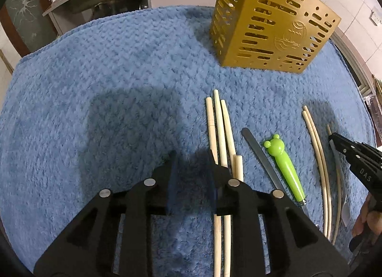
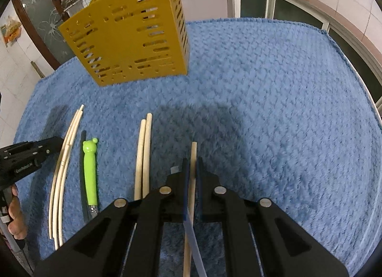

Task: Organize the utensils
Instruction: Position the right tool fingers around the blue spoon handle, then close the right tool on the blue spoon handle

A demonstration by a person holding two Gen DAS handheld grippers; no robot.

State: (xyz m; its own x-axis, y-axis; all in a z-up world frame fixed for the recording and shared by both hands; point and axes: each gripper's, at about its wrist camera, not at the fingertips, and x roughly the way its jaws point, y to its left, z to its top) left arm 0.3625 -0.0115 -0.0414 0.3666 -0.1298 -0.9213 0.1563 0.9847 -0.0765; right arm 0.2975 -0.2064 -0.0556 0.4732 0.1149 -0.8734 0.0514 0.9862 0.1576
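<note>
Gold caddy (image 1: 269, 21) beyond loose chopsticks (image 1: 220, 129)

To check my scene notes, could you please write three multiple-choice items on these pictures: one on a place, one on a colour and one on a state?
1. Where does the yellow holder stand?
A. On the blue towel, beyond the chopsticks
B. On the kitchen counter
C. Between the left jaws

2. What colour is the bear-headed handle?
A. Red
B. Green
C. White

3. How do the jaws of the right gripper stand?
A. Wide open, empty
B. Shut on a chopstick
C. Shut on the bear-headed handle

Key: 1 A, its base rests on the towel; 2 B, bright green in both views; 3 B, the stick runs between the closed jaws.
</note>
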